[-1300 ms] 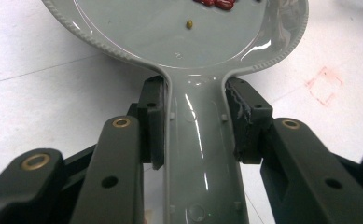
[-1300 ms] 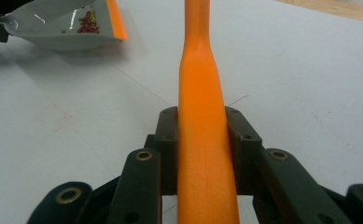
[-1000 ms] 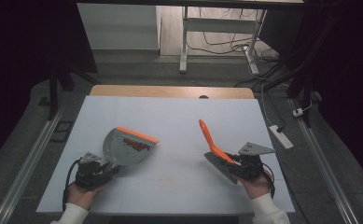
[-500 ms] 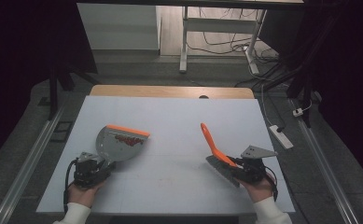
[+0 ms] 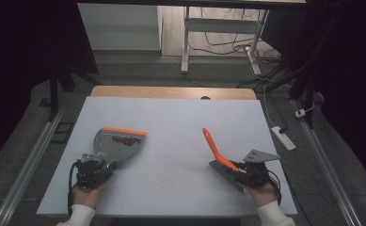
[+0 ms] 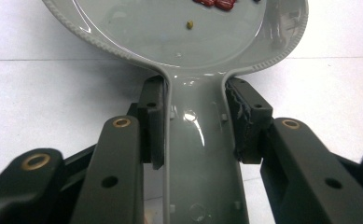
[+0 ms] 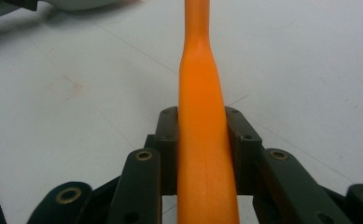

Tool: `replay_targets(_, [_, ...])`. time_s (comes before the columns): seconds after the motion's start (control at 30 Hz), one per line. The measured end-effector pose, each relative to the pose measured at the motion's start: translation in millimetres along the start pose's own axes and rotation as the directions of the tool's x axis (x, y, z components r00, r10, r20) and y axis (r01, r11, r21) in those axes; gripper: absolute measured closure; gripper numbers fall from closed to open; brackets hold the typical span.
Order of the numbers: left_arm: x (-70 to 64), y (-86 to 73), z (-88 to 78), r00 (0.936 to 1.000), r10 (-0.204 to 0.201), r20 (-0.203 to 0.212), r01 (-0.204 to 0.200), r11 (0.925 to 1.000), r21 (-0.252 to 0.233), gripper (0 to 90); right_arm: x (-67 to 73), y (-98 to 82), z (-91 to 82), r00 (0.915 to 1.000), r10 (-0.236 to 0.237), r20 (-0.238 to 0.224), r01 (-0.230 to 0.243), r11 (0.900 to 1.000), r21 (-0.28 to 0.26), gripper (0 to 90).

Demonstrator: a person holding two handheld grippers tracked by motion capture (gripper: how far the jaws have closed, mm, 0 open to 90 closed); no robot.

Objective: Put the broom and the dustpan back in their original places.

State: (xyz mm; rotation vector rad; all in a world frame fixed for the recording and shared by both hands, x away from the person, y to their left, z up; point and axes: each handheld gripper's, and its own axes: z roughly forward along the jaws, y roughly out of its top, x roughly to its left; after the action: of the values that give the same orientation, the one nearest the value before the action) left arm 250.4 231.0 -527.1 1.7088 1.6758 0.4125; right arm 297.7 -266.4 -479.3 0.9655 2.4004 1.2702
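- Since a second ago, dustpan (image 5: 116, 145) swings its orange lip from right toward far side; brush (image 5: 217, 149) shifts little.
- Left tongs (image 5: 97, 163) clamped on dustpan's grey handle; red bits (image 5: 123, 140) lie inside.
- Right tongs (image 5: 243, 170) clamped on brush's orange handle, near desk (image 5: 171, 117) front right.

The grey dustpan (image 5: 117, 143) has swung to face up the table, its red bits (image 5: 122, 140) now near the orange lip.
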Motion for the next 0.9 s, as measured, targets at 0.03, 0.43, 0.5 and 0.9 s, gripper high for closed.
replay_targets(0.03, [-0.1,0.0,0.3,1.0,-0.002,-0.003,0.002,1.0,-0.001,61.6,0.1,-0.4,0.7,1.0,0.0,0.0,0.0,1.0,0.004,70.1])
replay_targets(0.43, [-1.1,-0.9,7.4,1.0,0.005,-0.004,-0.005,0.9994,0.034,61.5,-17.3,-5.1,11.5,0.9983,0.059,-0.002,-0.058,0.998,0.027,69.9])
replay_targets(0.5, [-1.5,-1.2,7.7,1.0,0.007,-0.004,-0.007,0.9994,0.035,61.4,-21.2,-5.1,12.1,0.9978,0.066,0.004,-0.066,0.997,0.031,69.5])
replay_targets(0.9, [-0.2,-2.2,8.6,0.9999,0.005,0.014,-0.005,0.9992,0.039,61.3,-41.8,-7.9,17.7,0.9923,0.118,0.037,-0.12,0.99,0.068,63.9])
